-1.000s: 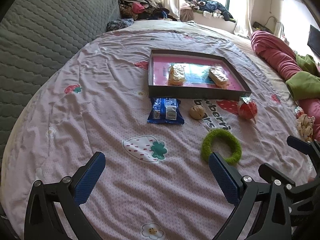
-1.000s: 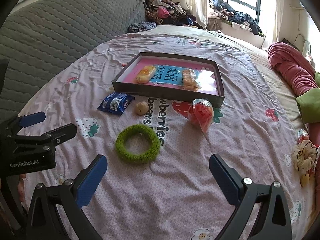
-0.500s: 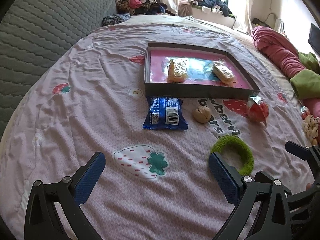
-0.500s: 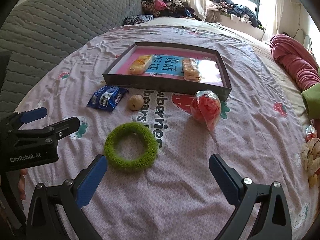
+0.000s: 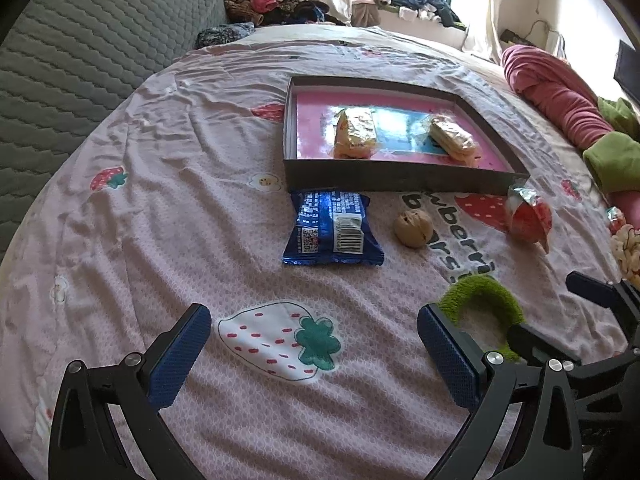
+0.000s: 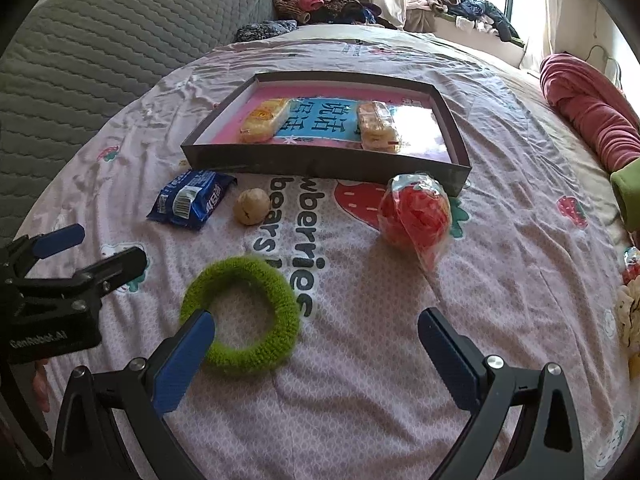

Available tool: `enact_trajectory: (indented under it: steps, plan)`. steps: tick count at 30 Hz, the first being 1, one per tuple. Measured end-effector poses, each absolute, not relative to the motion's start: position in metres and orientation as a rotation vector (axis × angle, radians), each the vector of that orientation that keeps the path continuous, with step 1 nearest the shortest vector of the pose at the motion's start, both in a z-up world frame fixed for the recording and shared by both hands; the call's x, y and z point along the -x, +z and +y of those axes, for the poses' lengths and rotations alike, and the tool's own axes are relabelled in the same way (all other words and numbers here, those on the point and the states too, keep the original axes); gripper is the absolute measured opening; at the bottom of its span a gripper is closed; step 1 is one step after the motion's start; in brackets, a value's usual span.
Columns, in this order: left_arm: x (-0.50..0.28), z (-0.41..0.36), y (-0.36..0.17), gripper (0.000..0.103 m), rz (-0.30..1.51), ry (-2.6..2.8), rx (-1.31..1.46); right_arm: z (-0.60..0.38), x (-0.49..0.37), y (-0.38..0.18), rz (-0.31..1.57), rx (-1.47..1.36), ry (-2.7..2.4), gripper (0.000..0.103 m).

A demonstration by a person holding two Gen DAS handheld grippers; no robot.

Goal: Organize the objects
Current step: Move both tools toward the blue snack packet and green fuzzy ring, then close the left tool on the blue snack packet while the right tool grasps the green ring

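Observation:
A dark shallow box [image 5: 384, 178] [image 6: 320, 166] with a pink floor lies on the bed and holds two wrapped pastries [image 5: 355, 133] [image 6: 376, 126]. In front of it lie a blue snack packet [image 5: 332, 228] [image 6: 192, 199], a walnut [image 5: 413, 228] [image 6: 251, 211], a red snack in clear wrap [image 5: 529, 218] [image 6: 416, 216] and a fuzzy green ring [image 5: 480, 300] [image 6: 240, 316]. My left gripper [image 5: 314, 344] is open and empty, short of the blue packet. My right gripper [image 6: 316, 344] is open and empty, its left finger over the ring's near edge.
A grey quilted headboard [image 5: 80, 60] runs along the left. Clothes [image 6: 320, 0] are piled at the far end by the window. A red and green blanket roll [image 5: 568, 104] lies on the right. Small items [image 6: 630, 312] sit at the right edge.
Both grippers have moved forward toward the objects. The blue packet and ring now sit nearer and larger. The green ring has reached my right gripper's left finger. Nothing was taken hold of.

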State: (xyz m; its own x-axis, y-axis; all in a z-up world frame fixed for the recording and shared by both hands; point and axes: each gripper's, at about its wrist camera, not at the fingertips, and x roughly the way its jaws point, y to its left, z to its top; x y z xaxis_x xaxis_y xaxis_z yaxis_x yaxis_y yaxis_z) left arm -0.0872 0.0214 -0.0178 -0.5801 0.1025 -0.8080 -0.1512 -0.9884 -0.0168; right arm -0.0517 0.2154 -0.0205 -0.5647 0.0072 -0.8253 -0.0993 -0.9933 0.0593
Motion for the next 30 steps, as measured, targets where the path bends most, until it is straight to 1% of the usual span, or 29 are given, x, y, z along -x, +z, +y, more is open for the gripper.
enact_trajectory:
  steps: [19, 30]
  plan:
    - [0.133, 0.028, -0.036, 0.103, 0.027, 2.656, 1.391, 0.216, 0.063, -0.033, 0.149, 1.440, 2.690, 0.103]
    - [0.143, 0.030, -0.040, 0.103, 0.045, 2.653, 1.391, 0.216, 0.069, -0.038, 0.153, 1.448, 2.691, 0.101]
